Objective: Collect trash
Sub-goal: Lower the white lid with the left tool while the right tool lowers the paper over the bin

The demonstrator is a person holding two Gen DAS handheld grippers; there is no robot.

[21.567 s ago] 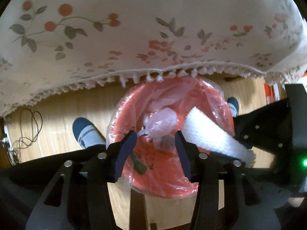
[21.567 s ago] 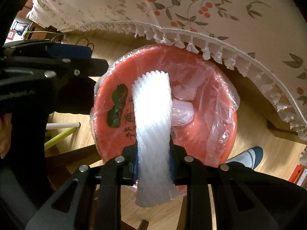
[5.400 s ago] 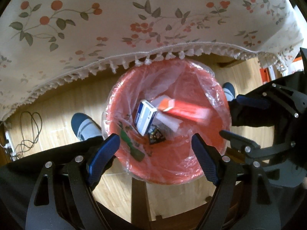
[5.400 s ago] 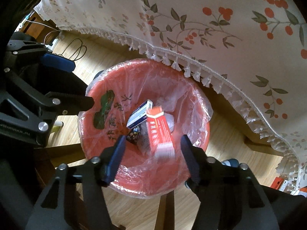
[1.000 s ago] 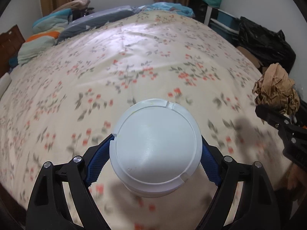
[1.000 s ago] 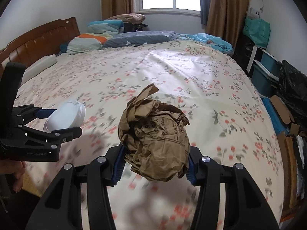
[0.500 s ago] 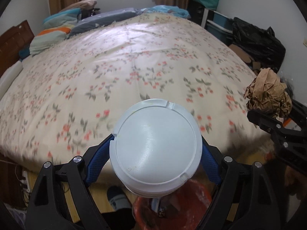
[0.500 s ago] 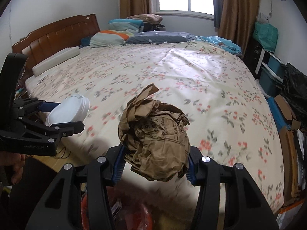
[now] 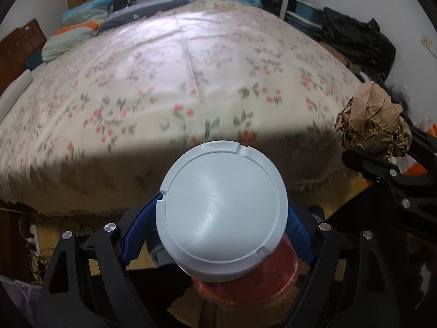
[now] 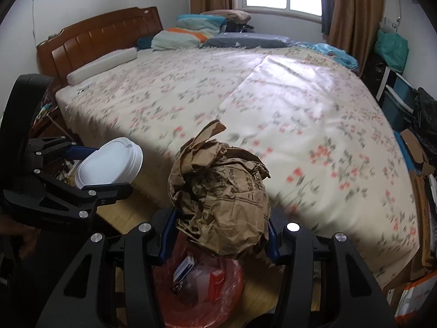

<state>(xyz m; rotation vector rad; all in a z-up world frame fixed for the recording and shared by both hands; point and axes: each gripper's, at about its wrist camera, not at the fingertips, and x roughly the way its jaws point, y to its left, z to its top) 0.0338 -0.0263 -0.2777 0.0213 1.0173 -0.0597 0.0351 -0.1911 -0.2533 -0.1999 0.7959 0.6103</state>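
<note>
Left gripper [image 9: 218, 235]: black angular linkage arms, silver screw heads, blue textured finger pads [image 9: 299, 232]. Right gripper [image 10: 218, 232]: identical black frame, silver screws, blue pads.

Bed: wide bed with a brown wooden headboard [image 10: 101, 37], covered by a cream bedspread printed with red flowers and green leaves [image 10: 286, 114], its fringed edge hanging over the side.
On the bed: long white bolster [image 10: 102, 64] by the headboard; folded blankets in teal, orange and grey-blue [image 10: 191, 34] stacked below the window.
Floor: yellowish wooden floor [image 10: 123, 216] beside the bed.
On the floor: red plastic bin lined with a clear bag [image 10: 232, 298], holding small boxes.
</note>
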